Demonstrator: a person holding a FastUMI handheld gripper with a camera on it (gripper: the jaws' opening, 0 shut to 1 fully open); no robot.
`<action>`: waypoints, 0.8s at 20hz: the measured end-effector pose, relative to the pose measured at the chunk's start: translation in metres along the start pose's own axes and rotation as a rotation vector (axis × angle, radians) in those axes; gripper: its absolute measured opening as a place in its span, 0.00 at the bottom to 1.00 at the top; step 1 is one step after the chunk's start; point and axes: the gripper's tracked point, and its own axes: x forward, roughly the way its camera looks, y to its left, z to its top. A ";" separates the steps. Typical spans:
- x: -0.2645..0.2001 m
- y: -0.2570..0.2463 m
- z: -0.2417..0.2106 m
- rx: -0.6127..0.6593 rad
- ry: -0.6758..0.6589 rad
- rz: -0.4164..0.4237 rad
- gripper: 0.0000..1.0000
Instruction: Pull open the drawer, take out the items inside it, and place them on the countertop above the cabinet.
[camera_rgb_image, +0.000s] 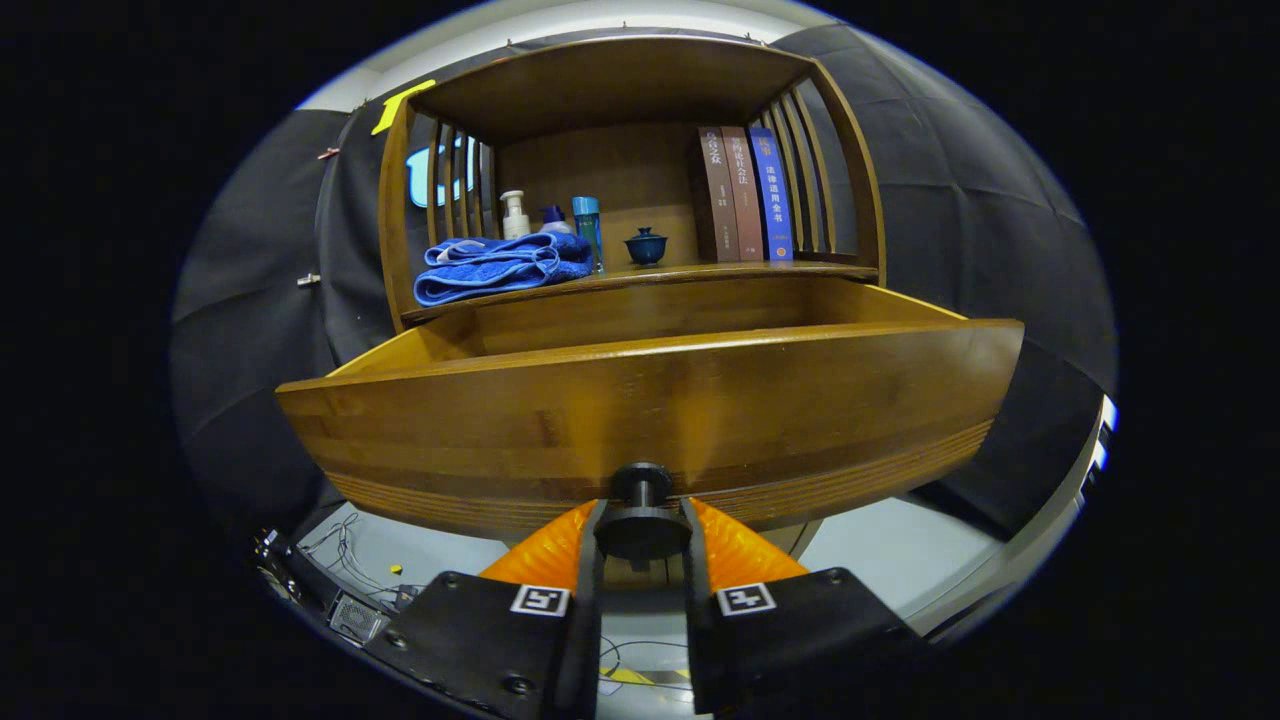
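Pulling: we have the tool (641, 535) clamped on the knob (641, 522) at the middle of the drawer (650, 400) front, both fingers (592, 545) pressing its sides.
Tool: narrow, holding the knob; the fingers sit on either side of its wide cap, with the thin stem running ahead into the wood.
Drawer: already well out from the cabinet, its front near us and its side walls running back under the counter (740, 270).
Items inside: we cannot tell; the tall front hides the drawer floor, and only the upper inner walls show.
Counter: it carries a folded towel (495, 268) at its left edge, a pump bottle (515, 214) and a slim bottle (588, 228) behind it, a lidded cup (646, 245) near the middle, and books (745, 193) standing at the right.
Free space: we judge the bare strip between the cup and the towel, and the front edge before the books, as the best landing places.
Doing it well: we should pull straight along the drawer's run, level, so the knob does not slip from between the fingers and the drawer does not jam sideways.
Stop point: we should ease off before the drawer leaves its guides, then let go cleanly.
Next: we must lift the tool above the front to see in before reaching.
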 end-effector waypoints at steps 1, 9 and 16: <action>-0.003 -0.001 -0.005 0.004 0.012 -0.009 0.57; -0.051 -0.013 0.023 0.007 0.035 -0.093 1.00; -0.083 -0.017 0.098 -0.091 0.139 -0.198 1.00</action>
